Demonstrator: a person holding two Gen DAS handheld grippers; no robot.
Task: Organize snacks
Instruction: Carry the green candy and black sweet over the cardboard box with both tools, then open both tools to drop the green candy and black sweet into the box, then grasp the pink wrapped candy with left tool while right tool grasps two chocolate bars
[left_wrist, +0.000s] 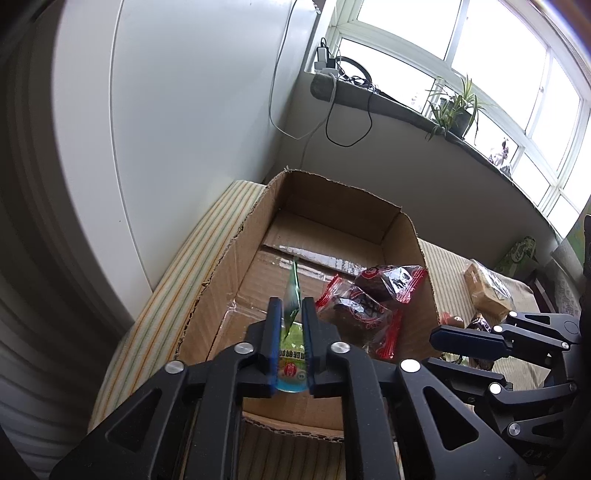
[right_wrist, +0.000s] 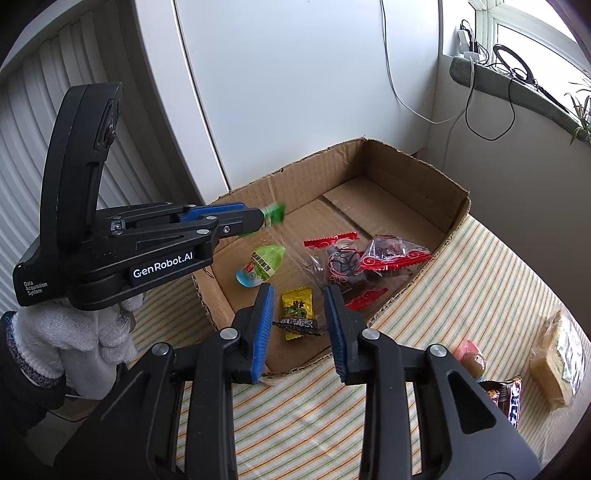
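Striped cloth carries our cardboard box. Inside lie red-wrapped snacks and a yellow candy. We see our left gripper fingers loosely flanking a green packet; right gripper fingers spread, empty.

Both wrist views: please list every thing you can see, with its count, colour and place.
cardboard box: one, brown, on the striped cloth
striped cloth: one, cream, under the box
wrapped snacks: two, dark with red edges, inside the box
yellow candy: one, yellow, on the box floor
dark wrapper: one, black, overlapping the yellow candy
jelly packet: one, green and blue, between the left gripper's fingers
wrapped cake: one, tan, on the cloth
potted plant: one, green, on the windowsill
left gripper: black, blue pads, over the box
right gripper: black, blue pads, open above the yellow candy
gloved hand: white, holding the left gripper
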